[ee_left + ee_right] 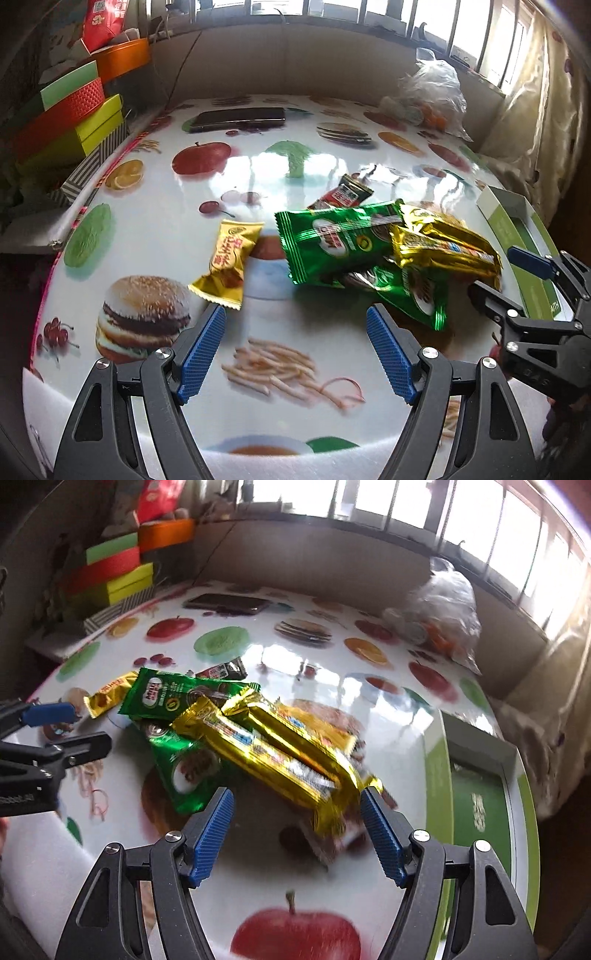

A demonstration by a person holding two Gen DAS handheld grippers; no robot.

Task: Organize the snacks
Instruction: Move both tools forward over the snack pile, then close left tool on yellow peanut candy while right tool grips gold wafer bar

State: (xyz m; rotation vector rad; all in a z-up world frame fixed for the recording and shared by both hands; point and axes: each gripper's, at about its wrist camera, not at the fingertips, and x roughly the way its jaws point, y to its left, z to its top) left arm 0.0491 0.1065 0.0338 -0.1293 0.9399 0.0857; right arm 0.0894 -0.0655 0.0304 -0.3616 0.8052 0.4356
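Observation:
A heap of snack packets lies mid-table. Two gold foil packets point(280, 746) rest on top of two green packets point(166, 698), seen in the left wrist view as the gold packets point(443, 243) and green packets point(332, 243). A yellow packet point(229, 266) lies alone to the left, just beyond my open left gripper point(295, 354). A small red-black sachet point(343, 194) sits behind the heap. My right gripper point(297, 834) is open, and the near end of the gold packets reaches its right fingertip. Each gripper shows in the other's view: right gripper point(491, 271), left gripper point(90, 729).
An open green-and-white box point(476, 775) lies at the table's right edge. A dark phone point(240, 118) and a clear plastic bag point(436, 92) sit at the far side. Coloured boxes point(74, 110) are stacked off the left edge. The tablecloth point(147, 206) has printed food pictures.

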